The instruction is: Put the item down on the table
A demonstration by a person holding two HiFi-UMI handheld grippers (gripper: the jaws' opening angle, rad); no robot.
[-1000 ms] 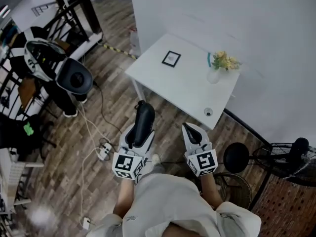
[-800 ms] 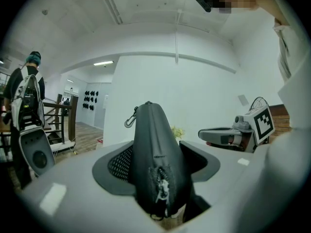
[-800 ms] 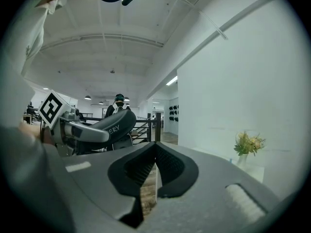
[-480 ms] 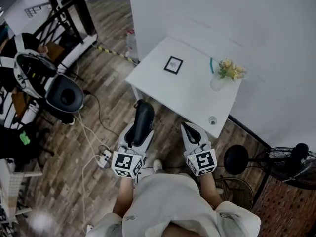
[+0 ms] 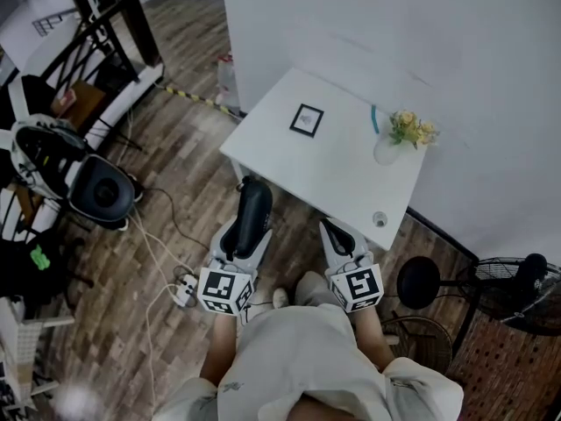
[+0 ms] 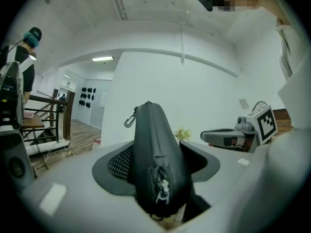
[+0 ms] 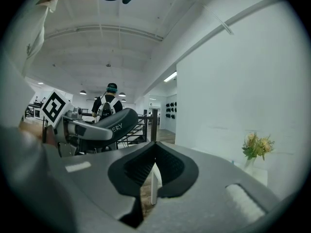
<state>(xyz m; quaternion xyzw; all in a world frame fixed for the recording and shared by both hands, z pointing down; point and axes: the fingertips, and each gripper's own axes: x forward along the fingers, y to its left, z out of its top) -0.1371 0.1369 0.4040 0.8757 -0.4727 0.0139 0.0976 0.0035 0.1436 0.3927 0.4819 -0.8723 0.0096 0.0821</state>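
My left gripper (image 5: 240, 242): fingers (image 6: 116, 165) set wide, clamped on black zip case (image 6: 154, 154). Case held above the floor (image 5: 175, 191), near the desk (image 5: 346, 169). My right gripper (image 5: 333, 232): fingers together, empty.

Only readable print for you: the letters "ERY" on the black case (image 7: 108, 125) you hold; anything before them is hidden.
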